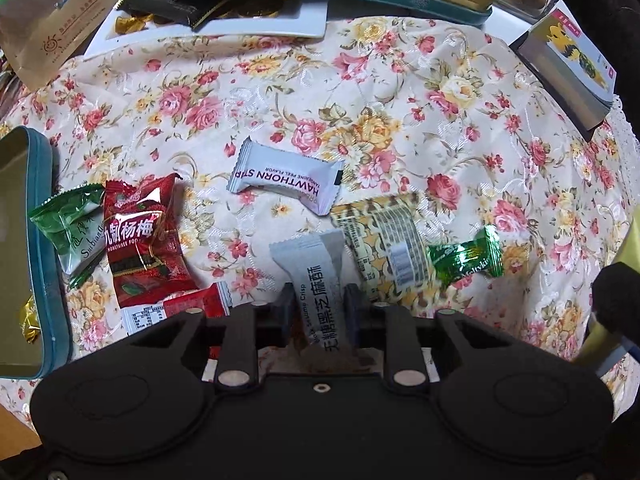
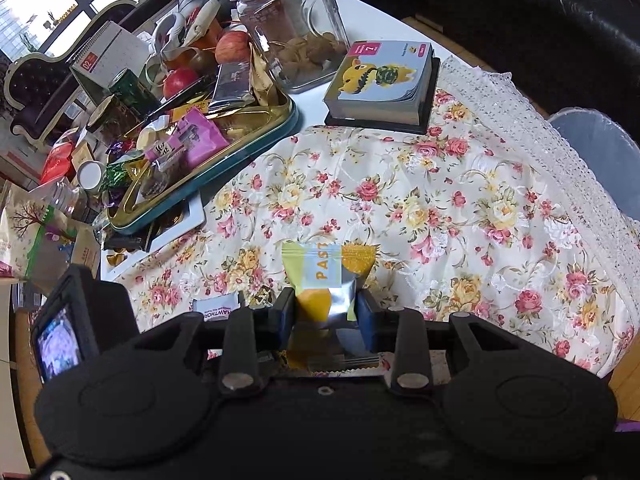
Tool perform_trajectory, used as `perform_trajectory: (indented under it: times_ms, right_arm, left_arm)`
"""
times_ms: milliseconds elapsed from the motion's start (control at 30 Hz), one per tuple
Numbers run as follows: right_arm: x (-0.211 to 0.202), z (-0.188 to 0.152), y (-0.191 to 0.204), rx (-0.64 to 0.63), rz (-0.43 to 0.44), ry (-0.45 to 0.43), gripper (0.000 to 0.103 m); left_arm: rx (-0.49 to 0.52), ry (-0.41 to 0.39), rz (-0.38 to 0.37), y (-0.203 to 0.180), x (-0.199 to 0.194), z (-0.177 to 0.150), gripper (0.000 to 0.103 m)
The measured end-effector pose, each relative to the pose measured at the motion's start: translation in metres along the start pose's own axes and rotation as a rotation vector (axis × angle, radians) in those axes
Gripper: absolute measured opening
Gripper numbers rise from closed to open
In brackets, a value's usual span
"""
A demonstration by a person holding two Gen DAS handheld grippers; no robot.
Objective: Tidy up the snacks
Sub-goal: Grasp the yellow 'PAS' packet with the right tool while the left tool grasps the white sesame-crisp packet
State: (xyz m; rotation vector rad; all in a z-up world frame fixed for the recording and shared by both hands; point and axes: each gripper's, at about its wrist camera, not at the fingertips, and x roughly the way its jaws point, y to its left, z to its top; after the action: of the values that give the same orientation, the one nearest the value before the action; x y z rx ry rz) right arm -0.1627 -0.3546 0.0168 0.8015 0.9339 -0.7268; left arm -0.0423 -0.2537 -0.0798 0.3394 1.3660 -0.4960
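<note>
Overhead, the left gripper has its fingers clamped on a grey sesame crisp packet, long axis running away from the camera, above the floral cloth on the desk. Alongside, the right gripper pinches a yellow pastry packet, likewise pointing forward, above the same cloth.

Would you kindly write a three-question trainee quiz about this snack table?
1. True or false: the left gripper is shut on the grey sesame crisp.
2. What does the right gripper hold? A) apple B) yellow pastry packet C) jar
3. Fill in: the white packet on the floral cloth reads HAWTHORN ____.

Key: 1 true; 2 B; 3 STRIP
</note>
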Motion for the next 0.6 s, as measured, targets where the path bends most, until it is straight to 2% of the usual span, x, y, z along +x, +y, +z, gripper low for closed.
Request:
perform_trajectory:
  times_ms: [167,600]
  right_arm:
    - [-0.004,0.002,-0.001,0.005,0.004,-0.012,0.035]
    - [-0.004,0.002,0.002,0.023,0.001,-0.016,0.035]
  left_arm:
    - [0.004,-0.028,0.006,0.0,-0.011,-0.001,0.027]
    - [-0.007,-0.091,-0.086,0.017,-0.054,-0.002,0.027]
